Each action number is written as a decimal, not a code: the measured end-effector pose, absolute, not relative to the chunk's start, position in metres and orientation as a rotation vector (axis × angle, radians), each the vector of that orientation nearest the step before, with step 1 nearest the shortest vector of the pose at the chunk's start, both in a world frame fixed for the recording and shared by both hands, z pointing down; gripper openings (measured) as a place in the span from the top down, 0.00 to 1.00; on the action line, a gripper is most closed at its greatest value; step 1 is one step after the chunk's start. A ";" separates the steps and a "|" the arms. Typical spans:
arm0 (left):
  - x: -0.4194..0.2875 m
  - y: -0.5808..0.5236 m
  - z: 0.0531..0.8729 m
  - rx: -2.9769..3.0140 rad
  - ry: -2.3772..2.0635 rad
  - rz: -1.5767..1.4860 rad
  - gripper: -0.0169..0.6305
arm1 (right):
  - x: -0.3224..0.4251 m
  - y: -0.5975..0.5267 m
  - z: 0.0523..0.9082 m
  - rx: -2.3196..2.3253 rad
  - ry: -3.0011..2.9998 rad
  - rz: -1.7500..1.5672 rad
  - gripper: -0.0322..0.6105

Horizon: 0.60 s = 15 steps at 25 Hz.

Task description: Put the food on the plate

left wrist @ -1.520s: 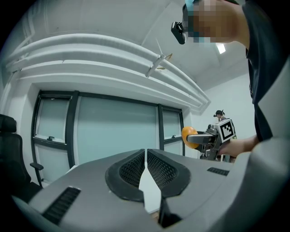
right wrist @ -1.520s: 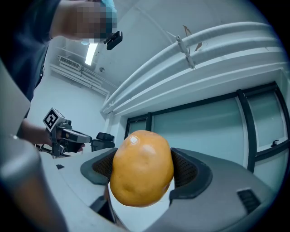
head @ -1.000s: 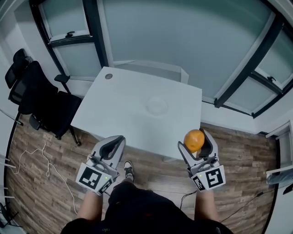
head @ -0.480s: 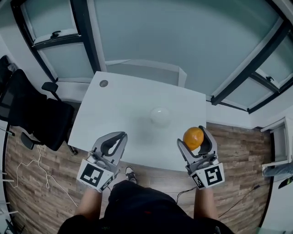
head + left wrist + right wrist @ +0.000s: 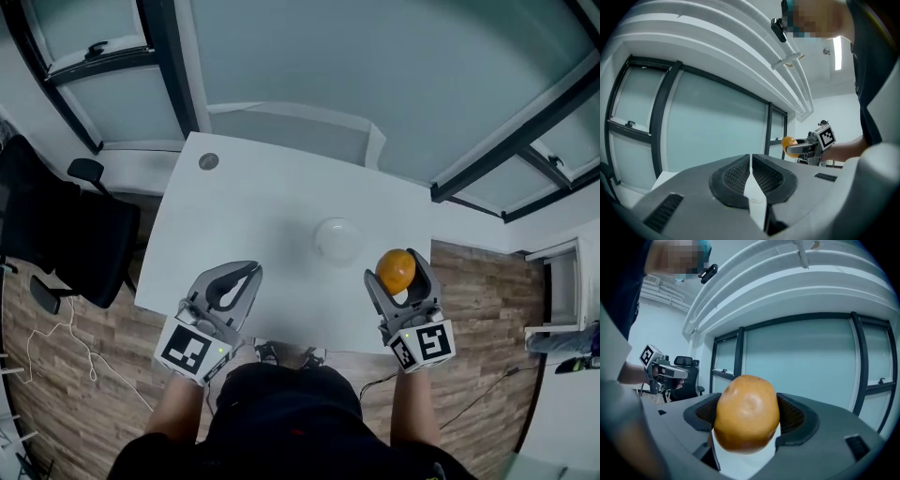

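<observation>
Right gripper view: orange food (image 5: 746,411) pinched inside right claw (image 5: 747,420).

Gripping a round orange food (image 5: 395,270) in the right tool (image 5: 397,264), above the near right part of the white worktop (image 5: 262,202) and near a pale round plate (image 5: 337,237) lying mid-worktop. Carrying nothing in the left tool (image 5: 249,274), jaws pressed together, over the near left edge. Flanked at left by a black chair (image 5: 56,230) on wooden floor (image 5: 487,319).

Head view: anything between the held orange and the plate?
Nothing: the head view shows only bare table between the orange, held in the right gripper, and the plate.
</observation>
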<state>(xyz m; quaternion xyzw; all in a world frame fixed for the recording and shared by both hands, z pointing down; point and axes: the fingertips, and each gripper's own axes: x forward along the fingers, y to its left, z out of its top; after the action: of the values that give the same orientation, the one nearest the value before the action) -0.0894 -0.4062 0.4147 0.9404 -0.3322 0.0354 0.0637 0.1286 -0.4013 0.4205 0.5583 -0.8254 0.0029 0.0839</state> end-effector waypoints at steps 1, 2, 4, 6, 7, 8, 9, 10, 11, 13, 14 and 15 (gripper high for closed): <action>-0.091 -0.410 0.420 2.828 -0.997 0.106 0.92 | 0.129 -0.410 0.431 1.668 -2.447 0.040 0.36; -0.092 -0.413 0.423 2.815 -0.988 0.103 0.92 | 0.130 -0.419 0.442 1.666 -2.430 0.069 0.36; -0.091 -0.416 0.429 2.796 -0.975 0.099 0.92 | 0.133 -0.435 0.464 1.650 -2.400 0.122 0.36; -0.087 -0.419 0.435 2.783 -0.981 0.114 0.92 | 0.139 -0.451 0.490 1.621 -2.378 0.174 0.36; -0.085 -0.421 0.440 2.773 -0.989 0.127 0.92 | 0.142 -0.459 0.504 1.602 -2.368 0.201 0.36; -0.083 -0.424 0.444 2.762 -0.997 0.138 0.92 | 0.144 -0.467 0.519 1.581 -2.357 0.227 0.36; -0.081 -0.426 0.446 2.750 -1.005 0.144 0.92 | 0.145 -0.473 0.534 1.560 -2.345 0.249 0.36; -0.079 -0.428 0.449 2.740 -1.011 0.147 0.92 | 0.146 -0.480 0.548 1.539 -2.335 0.268 0.36; -0.077 -0.430 0.451 2.732 -1.017 0.153 0.92 | 0.147 -0.487 0.563 1.521 -2.327 0.284 0.36; -0.073 -0.432 0.456 2.718 -1.033 0.180 0.92 | 0.149 -0.501 0.591 1.485 -2.314 0.312 0.36; -0.072 -0.433 0.459 2.710 -1.044 0.194 0.92 | 0.150 -0.507 0.605 1.466 -2.304 0.325 0.36; -0.071 -0.433 0.461 2.701 -1.056 0.207 0.92 | 0.150 -0.513 0.620 1.446 -2.289 0.337 0.36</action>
<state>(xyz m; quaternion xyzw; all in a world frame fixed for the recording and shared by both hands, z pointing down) -0.0713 -0.4334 0.4615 0.9226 -0.3608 0.0708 0.1168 0.1502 -0.5128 0.6196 0.5186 -0.8211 0.1210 0.2053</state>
